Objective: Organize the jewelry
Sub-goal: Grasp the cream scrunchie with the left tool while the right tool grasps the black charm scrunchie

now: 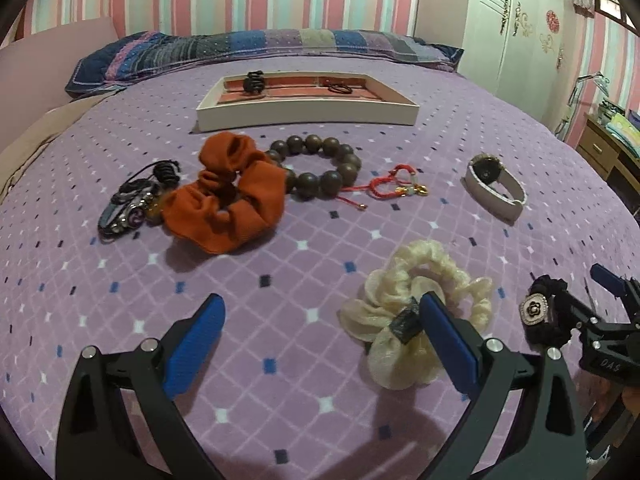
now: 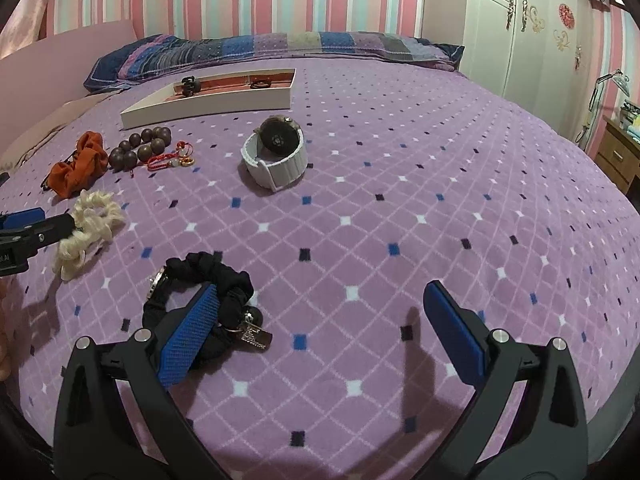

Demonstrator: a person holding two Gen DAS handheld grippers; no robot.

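Note:
My left gripper (image 1: pixel 320 332) is open above the purple bedspread; its right finger passes through the cream scrunchie (image 1: pixel 416 308). My right gripper (image 2: pixel 324 316) is open; its left finger passes through the black scrunchie (image 2: pixel 200 300) with a charm, also seen in the left wrist view (image 1: pixel 548 312). An orange scrunchie (image 1: pixel 228 196), a wooden bead bracelet (image 1: pixel 320 164), a red cord bracelet (image 1: pixel 388 188), a white-strapped watch (image 1: pixel 496 188) and dark bands (image 1: pixel 136 200) lie farther back. A white tray (image 1: pixel 308 114) with red lining holds two dark items.
A patterned pillow (image 1: pixel 260 48) lies behind the tray. A white wardrobe (image 1: pixel 516 24) and a wooden desk (image 1: pixel 608 148) stand to the right of the bed. The bedspread (image 2: pixel 400 220) stretches right of the watch (image 2: pixel 276 152).

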